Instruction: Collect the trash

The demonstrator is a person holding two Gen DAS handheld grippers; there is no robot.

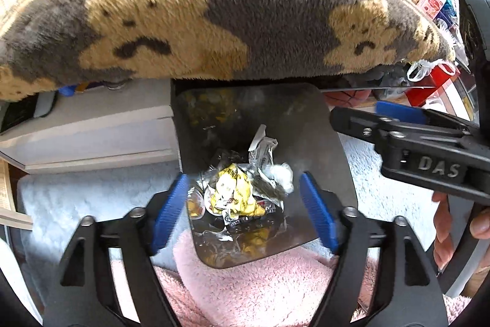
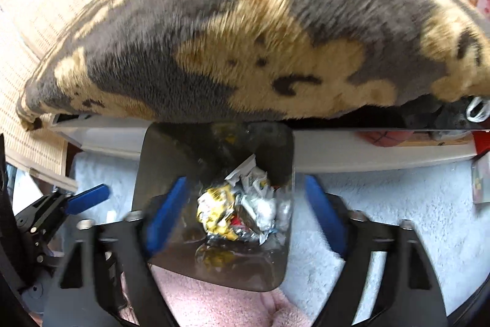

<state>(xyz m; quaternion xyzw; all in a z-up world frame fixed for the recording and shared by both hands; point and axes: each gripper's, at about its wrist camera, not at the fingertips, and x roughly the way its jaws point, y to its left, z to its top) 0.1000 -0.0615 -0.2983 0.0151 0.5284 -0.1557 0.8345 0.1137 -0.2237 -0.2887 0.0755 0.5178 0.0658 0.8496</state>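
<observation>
A: The bear-print cushion [image 1: 214,14] overhangs a dark trash bin [image 1: 321,124]. Where is the trash?

B: Inside it. Crumpled wrappers [image 1: 235,192], yellow, silver and white, pile at the bottom, straight ahead between both tools' fingers.

A: And the jaws?

B: The left gripper [image 1: 242,216] and the right gripper [image 2: 245,219] both stand apart, empty; neither is clearly nearer.
</observation>
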